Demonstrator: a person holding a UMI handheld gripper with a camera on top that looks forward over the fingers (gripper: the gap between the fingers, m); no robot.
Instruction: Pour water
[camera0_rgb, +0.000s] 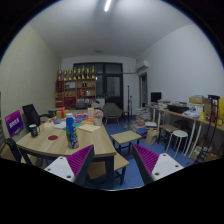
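My gripper (112, 163) is held high above the blue floor, open, with nothing between its two magenta pads (79, 160). Ahead and left of the left finger stands a blue bottle (71, 131) with a pale cap, upright near the front edge of a wooden table (55, 142). Small cups and items sit further back on that table, among them a dark cup (33, 130); they are too small to tell apart. The bottle is well beyond my fingertips, not touched.
A wooden bench (121, 159) lies just ahead between the fingers, with a second low table (128, 136) beyond. A desk with a monitor (156, 98) and stools (181, 137) lines the right wall. Shelves (77, 90) stand at the back, and a purple sign (14, 123) at the left.
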